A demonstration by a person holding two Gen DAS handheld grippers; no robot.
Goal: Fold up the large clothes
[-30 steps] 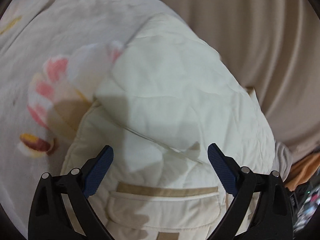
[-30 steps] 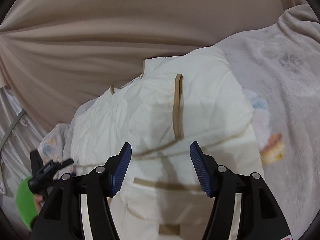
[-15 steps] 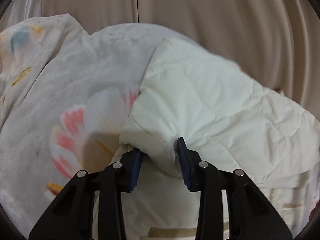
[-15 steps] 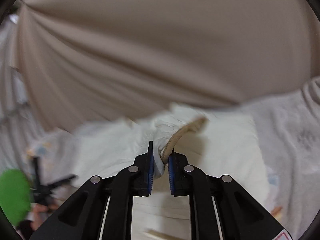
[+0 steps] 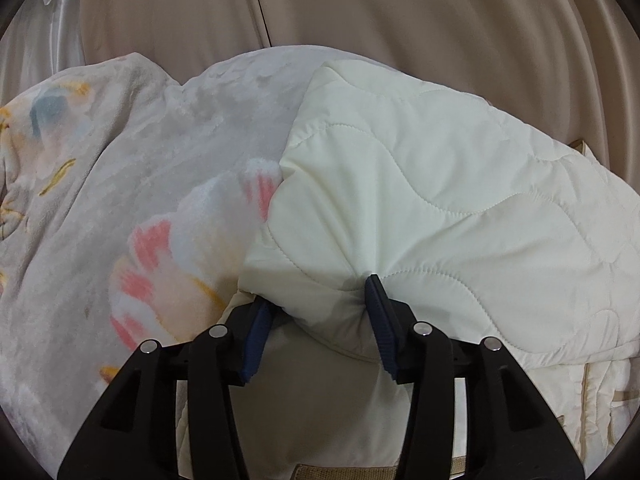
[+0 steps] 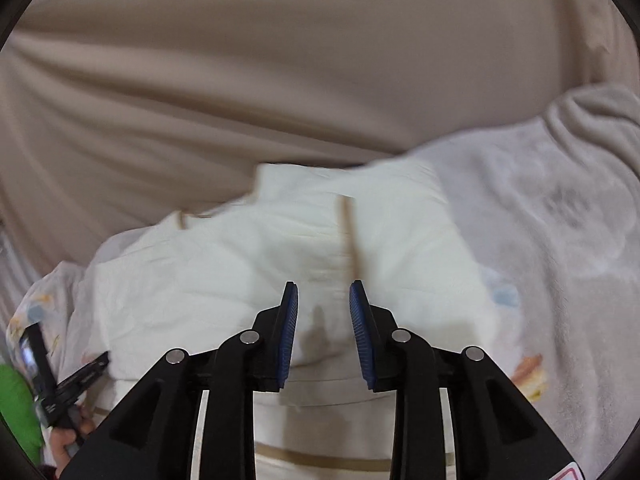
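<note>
cream quilted cloth bunches between the jaws of our left gripper (image 5: 320, 312), which pinch a folded edge of the jacket (image 5: 440, 200) while easing apart. the jaws of our right gripper (image 6: 323, 320) are spreading too, with nothing between them; the tan strip (image 6: 349, 236) lies just ahead. the jacket lies half folded on the flowered blanket (image 5: 140, 220) over the bed, with the beige curtain (image 6: 280, 60) behind. we judge the risk is this: if the left jaws loosen before the fold settles, the puffy layer could spring back and undo it, or drag the soft blanket along.
</note>
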